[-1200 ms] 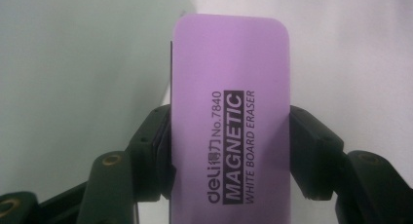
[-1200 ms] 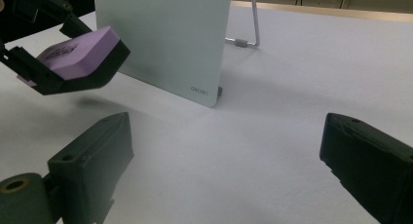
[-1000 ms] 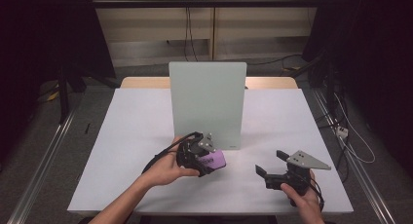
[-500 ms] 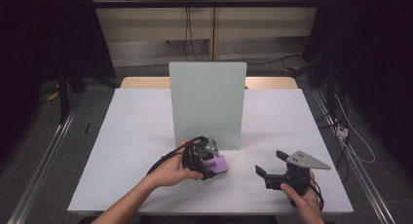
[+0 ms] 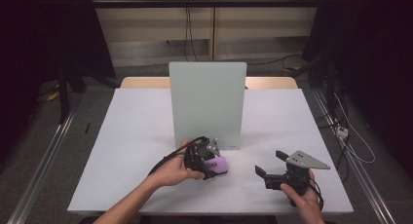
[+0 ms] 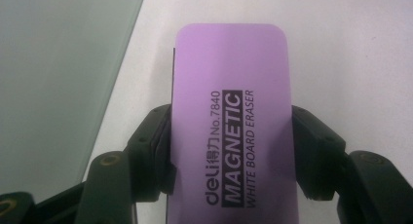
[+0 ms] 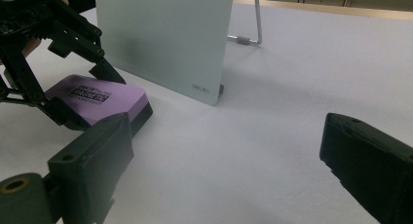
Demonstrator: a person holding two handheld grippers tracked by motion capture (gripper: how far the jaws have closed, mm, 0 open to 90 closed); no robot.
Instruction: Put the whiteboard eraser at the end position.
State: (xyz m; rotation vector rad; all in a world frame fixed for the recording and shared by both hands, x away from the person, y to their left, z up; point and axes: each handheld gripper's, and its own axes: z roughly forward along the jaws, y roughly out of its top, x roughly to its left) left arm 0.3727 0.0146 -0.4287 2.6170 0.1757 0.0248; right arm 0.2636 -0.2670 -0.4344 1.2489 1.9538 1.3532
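- Lower left of centre in the high view: a person's forearm comes up from the bottom edge, the hand holding the left gripper (image 5: pixel 210 161) low over the white desk (image 5: pixel 126 136).
- In that gripper sits a purple whiteboard eraser (image 5: pixel 220 164), lying on or just above the desk, just in front of the foot of an upright pale green board (image 5: pixel 207 102) at the middle of the frame.
- In the left gripper view the eraser (image 6: pixel 231 126) runs up the middle of the frame, its long axis pointing straight away from the camera, in line with the gripper. The black fingers (image 6: pixel 156 141) are clamped on its two long sides, near the end closest to the camera. Its printed label reads "MAGNETIC WHITE BOARD ERASER".
- The board (image 6: pixel 53 78) takes up the left of that view, just beside the eraser's left edge but apart from it.
- Lower right of the high view: the other hand holds the right gripper (image 5: pixel 272 165) low over the desk, well apart from the eraser and aimed toward it.
- In the right gripper view its fingers (image 7: pixel 92 165) stand wide apart with nothing between them. The eraser (image 7: pixel 97 100) lies at the left of that frame, its dark base on the desk as far as one can tell, with the left gripper (image 7: pixel 78 80) around it.
- Judgement: the left hand is the nearer one and already has the grip, so any lift or swipe on the board falls to it.
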